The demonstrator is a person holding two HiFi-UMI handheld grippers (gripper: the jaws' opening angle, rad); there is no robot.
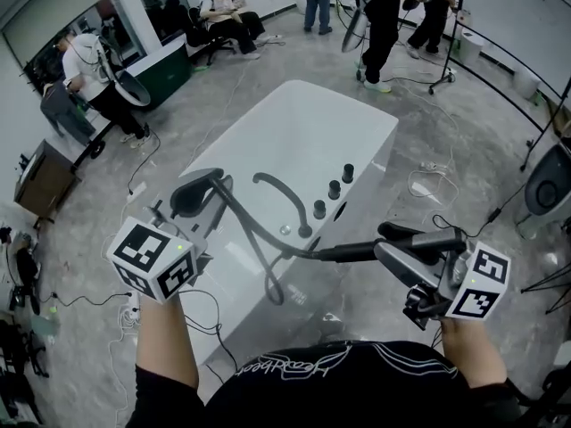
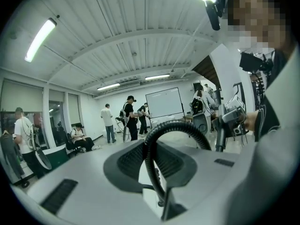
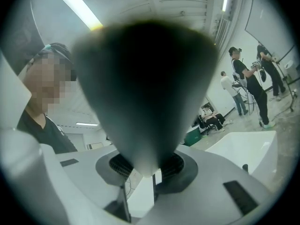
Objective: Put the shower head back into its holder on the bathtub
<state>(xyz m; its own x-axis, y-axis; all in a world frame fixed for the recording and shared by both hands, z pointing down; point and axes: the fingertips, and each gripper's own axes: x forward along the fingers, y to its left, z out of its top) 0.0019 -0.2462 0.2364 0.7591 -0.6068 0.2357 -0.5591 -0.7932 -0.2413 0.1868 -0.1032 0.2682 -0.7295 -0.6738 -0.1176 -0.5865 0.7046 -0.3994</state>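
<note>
Now carrying the shower head (image 1: 352,252) clamped in the right tongs (image 1: 406,250), slim handle end poking out past the tips toward the left tongs (image 1: 201,193), those clenched on the ribbed hose (image 2: 177,124) with a loop arching up just beyond their tips. Looks like the approach stage: both tongs raised above the near end of the bathtub (image 1: 312,123), with the curved spout (image 1: 278,190) and the row of knobs (image 1: 334,188) on the rim ahead of the tips and lower down, between the two tongs. Cannot pick out the holder itself for certain; probably somewhere on that rim beside the fittings. To do this well, find the holder first, then bring the right tongs forward and down toward it, turning the wrist to lead with the handle end, likely the part meant for the socket, rather than the wide end. Hold the clamp firm to guard against sliding along the pads on that smooth tapered body. Feed slack with the left tongs, trailing close beside the right ones, to stop the hose tugging the head off line or snagging on the spout below. Ease in slowly, check the seating, and only then let go: right tongs first, left after.
</note>
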